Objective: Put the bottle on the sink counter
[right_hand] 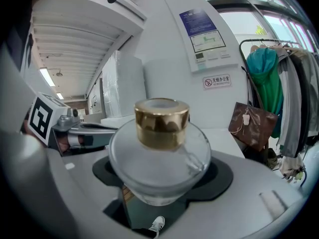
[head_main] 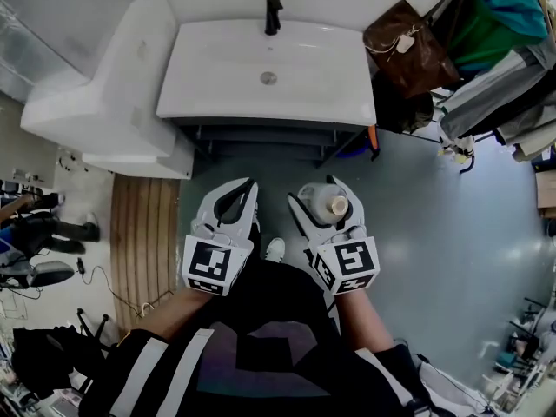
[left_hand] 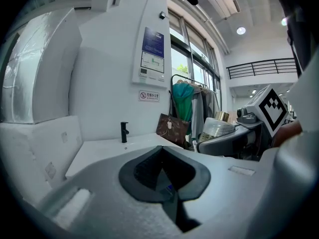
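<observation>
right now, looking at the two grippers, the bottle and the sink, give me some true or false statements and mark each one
1. The right gripper is closed on the round clear glass bottle with a gold cap. True.
2. The bottle stands on the white sink counter. False: it is held in the gripper above the grey floor, short of the counter.
3. The left gripper carries nothing. True.
4. The black tap stands at the counter's front edge. False: it stands at the back, by the wall.
5. A brown bag sits beside the sink's right end in the head view. True.
</observation>
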Tool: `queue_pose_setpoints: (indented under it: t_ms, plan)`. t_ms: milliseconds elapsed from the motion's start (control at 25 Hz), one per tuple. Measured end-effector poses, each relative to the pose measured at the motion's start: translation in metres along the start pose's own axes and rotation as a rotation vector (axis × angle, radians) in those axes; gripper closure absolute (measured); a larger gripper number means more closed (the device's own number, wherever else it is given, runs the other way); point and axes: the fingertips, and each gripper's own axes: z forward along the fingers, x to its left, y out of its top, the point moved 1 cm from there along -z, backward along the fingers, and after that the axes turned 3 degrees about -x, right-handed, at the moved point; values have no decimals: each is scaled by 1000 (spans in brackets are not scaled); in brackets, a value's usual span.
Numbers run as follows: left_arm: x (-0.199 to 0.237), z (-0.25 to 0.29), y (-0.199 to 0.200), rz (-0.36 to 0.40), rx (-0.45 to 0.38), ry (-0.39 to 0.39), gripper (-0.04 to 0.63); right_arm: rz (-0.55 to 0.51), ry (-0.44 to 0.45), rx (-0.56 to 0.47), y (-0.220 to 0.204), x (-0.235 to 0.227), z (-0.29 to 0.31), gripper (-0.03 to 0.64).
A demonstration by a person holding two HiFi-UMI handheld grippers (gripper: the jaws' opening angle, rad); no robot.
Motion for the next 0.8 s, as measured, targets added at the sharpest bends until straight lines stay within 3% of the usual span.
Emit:
queue_pose_setpoints:
  t_ms: [800]
  plan:
    - [123, 119, 36, -12, -64, -74, 598, -28, -93, 12, 53, -48, 141, 278]
